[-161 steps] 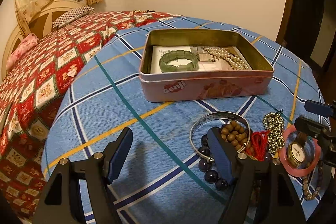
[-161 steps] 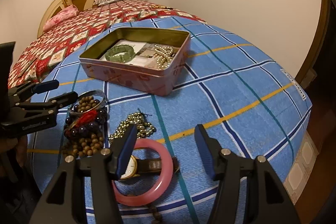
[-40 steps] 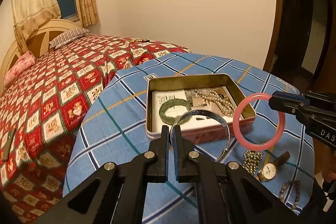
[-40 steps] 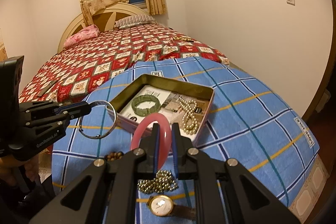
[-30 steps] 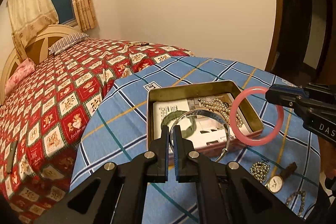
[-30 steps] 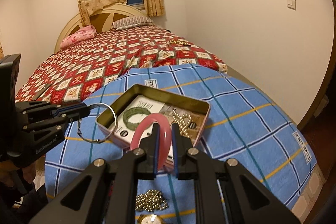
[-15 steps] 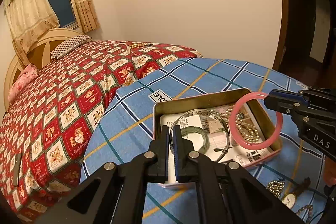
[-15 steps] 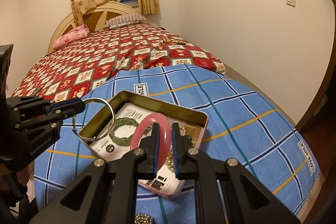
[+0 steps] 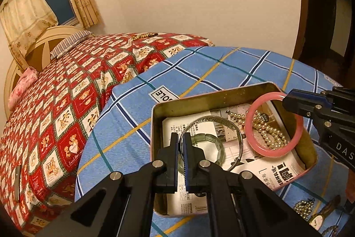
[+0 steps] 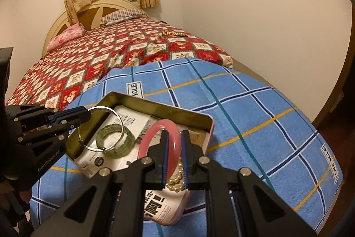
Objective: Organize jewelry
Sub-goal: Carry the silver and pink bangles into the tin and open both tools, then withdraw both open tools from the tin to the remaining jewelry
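Note:
A pink tin box (image 9: pixel 250 90) (image 10: pixel 209 129) stands open on the blue checked cloth, lined with printed paper. A green bead bracelet (image 9: pixel 219 142) (image 10: pixel 128 139) and a pearl necklace (image 9: pixel 268 129) (image 10: pixel 176 182) lie inside. My left gripper (image 9: pixel 181 137) (image 10: pixel 85 113) is shut on a silver bangle (image 9: pixel 239 137) (image 10: pixel 121 126), held above the box's left half. My right gripper (image 10: pixel 173 133) (image 9: pixel 285 99) is shut on a pink bangle (image 10: pixel 155 128) (image 9: pixel 297 139), held above the pearls in the right half.
A gold bead chain (image 9: pixel 302 207) and a wristwatch (image 9: pixel 319 219) lie on the cloth (image 9: pixel 199 68) near the box's near right corner. A bed with a red patterned quilt (image 9: pixel 66 103) lies beyond to the left. A wall stands behind.
Both grippers have moved forward and down, carrying their bangles from in front of the box to right above its inside. Both stay shut.

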The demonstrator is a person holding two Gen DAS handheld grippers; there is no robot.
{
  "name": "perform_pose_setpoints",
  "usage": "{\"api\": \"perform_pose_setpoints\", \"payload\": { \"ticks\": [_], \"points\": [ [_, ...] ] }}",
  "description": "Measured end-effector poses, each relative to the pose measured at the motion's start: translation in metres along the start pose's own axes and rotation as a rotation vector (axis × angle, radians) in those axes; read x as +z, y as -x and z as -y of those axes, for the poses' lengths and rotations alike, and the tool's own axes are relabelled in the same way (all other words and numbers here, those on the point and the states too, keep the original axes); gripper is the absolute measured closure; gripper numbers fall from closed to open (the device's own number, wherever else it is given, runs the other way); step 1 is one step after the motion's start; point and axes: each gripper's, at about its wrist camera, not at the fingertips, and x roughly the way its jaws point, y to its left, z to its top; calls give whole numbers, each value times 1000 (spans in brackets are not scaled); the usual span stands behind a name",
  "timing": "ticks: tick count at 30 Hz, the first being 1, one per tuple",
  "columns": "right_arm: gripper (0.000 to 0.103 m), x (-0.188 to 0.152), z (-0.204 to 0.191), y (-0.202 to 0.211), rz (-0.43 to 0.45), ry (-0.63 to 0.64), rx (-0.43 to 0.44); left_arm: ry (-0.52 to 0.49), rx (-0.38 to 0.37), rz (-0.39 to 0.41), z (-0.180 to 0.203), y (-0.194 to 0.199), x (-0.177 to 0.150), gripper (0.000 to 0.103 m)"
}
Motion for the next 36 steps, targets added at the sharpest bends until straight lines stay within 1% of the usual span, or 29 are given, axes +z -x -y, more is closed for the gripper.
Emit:
{"api": "perform_pose_setpoints", "payload": {
  "ticks": [6,17,26,28,30,31,32,33,34,35,36],
  "points": [
    [90,-2,8,-11,-27,-23,-4,-1,8,-21,1,-11,-1,100],
    [90,-4,10,-21,-40,-23,-6,5,14,-40,-1,-22,-1,100],
    [90,-3,8,-26,-48,-13,-19,-1,0,-24,1,-21,1,96],
    [90,-3,9,-27,-56,-14,-19,-7,-2,-17,3,-19,2,96],
    [89,-4,9,-28,-65,-20,-17,-14,12,-21,5,-17,3,95],
    [85,-4,9,-29,-69,-24,-12,-16,15,-18,6,-15,4,94],
    [80,-5,9,-29,-75,-25,-11,-16,19,-12,6,-12,4,90],
    [71,-6,8,-29,-75,-25,-11,-14,23,-10,6,-10,4,87],
    [67,-6,7,-27,-70,-23,-6,-9,25,-6,5,-7,3,76],
    [66,-7,6,-24,-69,-15,-9,-2,29,5,4,-1,3,59],
    [63,-7,4,-23,-69,-7,-14,2,36,20,4,4,2,49]
  ]
}}
